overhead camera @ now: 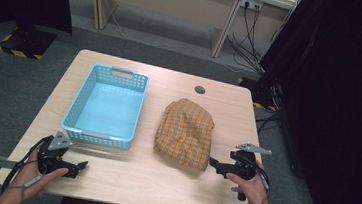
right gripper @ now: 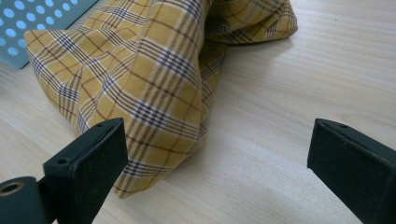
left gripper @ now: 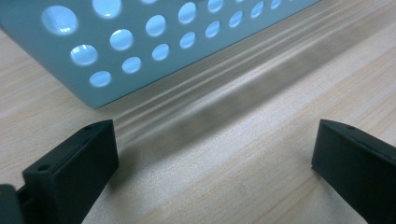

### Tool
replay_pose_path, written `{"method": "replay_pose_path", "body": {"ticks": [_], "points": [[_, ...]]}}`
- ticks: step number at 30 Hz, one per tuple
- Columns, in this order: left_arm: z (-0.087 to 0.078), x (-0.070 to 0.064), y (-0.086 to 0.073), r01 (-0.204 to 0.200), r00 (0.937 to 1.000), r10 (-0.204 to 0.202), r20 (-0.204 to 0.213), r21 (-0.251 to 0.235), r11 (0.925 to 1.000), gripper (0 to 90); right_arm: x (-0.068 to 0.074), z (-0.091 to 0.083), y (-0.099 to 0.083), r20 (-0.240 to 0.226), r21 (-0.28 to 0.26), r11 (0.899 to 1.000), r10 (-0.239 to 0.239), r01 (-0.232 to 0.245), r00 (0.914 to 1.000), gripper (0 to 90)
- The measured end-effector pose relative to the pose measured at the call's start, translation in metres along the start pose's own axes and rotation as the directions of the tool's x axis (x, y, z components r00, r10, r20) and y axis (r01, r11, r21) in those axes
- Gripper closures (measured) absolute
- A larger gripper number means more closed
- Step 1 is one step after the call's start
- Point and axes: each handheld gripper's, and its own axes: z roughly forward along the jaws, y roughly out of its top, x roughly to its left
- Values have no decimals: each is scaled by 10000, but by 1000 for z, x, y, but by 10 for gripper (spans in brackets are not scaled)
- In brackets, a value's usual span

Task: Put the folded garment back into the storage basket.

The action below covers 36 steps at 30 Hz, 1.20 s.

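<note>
Both grippers' jaws stood released, empty; right gripper [overhead camera: 212, 161] faced the plaid cloth's [overhead camera: 186, 131] near corner and ought to pinch all layers low.

Wooden table [overhead camera: 111, 175]; desk [overhead camera: 178, 1] and cables [overhead camera: 248, 33] behind.

Left gripper [overhead camera: 81, 165]: jaws stood wide apart, nothing between the fingers [left gripper: 70, 172].
Right gripper [overhead camera: 212, 162]: jaws likewise spread, gap bare.
Left hand [overhead camera: 36, 176]: wrapped behind its fingers.
Right hand [overhead camera: 249, 181]: gripped the handle.
</note>
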Motion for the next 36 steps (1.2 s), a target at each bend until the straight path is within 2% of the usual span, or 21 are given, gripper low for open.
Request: {"method": "replay_pose_path", "body": {"ticks": [19, 32, 36], "points": [[0, 0, 0, -12, 10000, 12, 7, 1, 10000, 0, 15, 11, 12, -360, 40, 9994, -331, 333, 9988, 58], [0, 0, 0, -14, 10000, 14, 4, 15, 10000, 0, 21, 16, 19, -474, 9, 9994, -344, 344, 9983, 61], [0, 0, 0, -12, 10000, 12, 5, 16, 10000, 0, 25, 19, 22, -612, 8, 9987, -513, 514, 9968, 73]]}}
